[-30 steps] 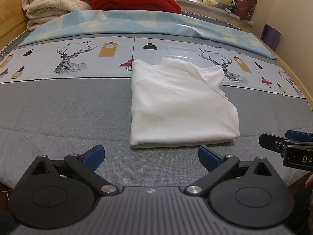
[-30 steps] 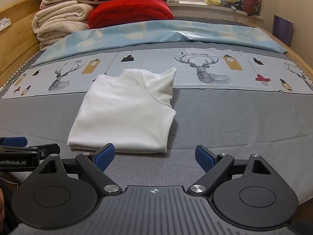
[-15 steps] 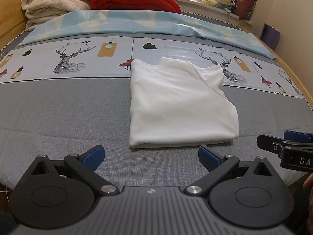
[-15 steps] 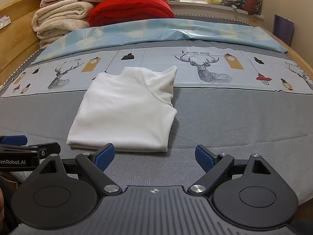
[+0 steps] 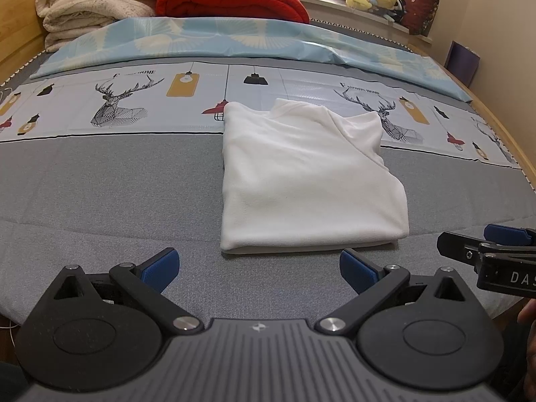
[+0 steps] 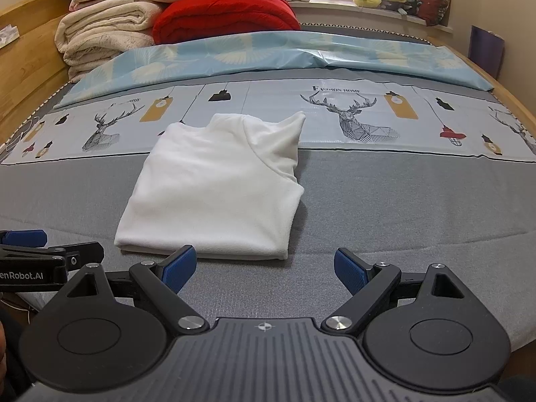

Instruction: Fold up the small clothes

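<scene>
left gripper [image 5: 258, 269]: fingers wide apart, held nothing
right gripper [image 6: 264, 269]: fingers wide apart, held nothing
white garment [image 5: 308, 181]: folded flat on bed [image 5: 100, 194], just beyond both grippers

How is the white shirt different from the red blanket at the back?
The white shirt lies thin and flat on the grey sheet, near both grippers; the red blanket is a thick, puffy bundle far back by the window. The shirt lies alone with nothing on it; the blanket sits beside cream blankets. Both are folded, and no gripper touches either.
</scene>
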A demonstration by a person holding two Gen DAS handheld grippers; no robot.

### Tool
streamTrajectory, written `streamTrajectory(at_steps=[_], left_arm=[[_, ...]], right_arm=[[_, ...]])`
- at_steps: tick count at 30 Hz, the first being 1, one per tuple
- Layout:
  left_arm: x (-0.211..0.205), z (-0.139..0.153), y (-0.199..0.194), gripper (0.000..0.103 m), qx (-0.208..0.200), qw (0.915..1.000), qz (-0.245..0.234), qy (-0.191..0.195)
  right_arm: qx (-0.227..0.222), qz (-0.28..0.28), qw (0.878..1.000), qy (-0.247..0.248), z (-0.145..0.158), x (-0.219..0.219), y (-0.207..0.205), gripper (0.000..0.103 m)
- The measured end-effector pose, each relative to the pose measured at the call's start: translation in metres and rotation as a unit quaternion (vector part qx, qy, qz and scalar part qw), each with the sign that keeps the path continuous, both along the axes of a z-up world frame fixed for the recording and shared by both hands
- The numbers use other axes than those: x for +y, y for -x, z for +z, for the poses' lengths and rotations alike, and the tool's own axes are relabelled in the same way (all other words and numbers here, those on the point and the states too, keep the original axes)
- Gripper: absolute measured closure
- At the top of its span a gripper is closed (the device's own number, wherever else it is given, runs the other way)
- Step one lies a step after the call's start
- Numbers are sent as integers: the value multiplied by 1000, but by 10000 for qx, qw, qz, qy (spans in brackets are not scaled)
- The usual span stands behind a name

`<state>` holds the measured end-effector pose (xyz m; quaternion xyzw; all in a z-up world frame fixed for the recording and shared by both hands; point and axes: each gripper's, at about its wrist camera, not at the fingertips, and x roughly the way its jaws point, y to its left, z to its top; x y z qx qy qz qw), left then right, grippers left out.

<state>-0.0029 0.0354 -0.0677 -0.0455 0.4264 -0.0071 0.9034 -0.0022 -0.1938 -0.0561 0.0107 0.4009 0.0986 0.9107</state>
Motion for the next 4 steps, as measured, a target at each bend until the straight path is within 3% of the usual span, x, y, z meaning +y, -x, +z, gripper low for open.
streamTrajectory(at_steps=[4], left_arm=[[0, 0, 0, 1, 8, 10000, 3, 7]], right_arm=[[2, 5, 10000, 3, 0, 0, 0, 13]])
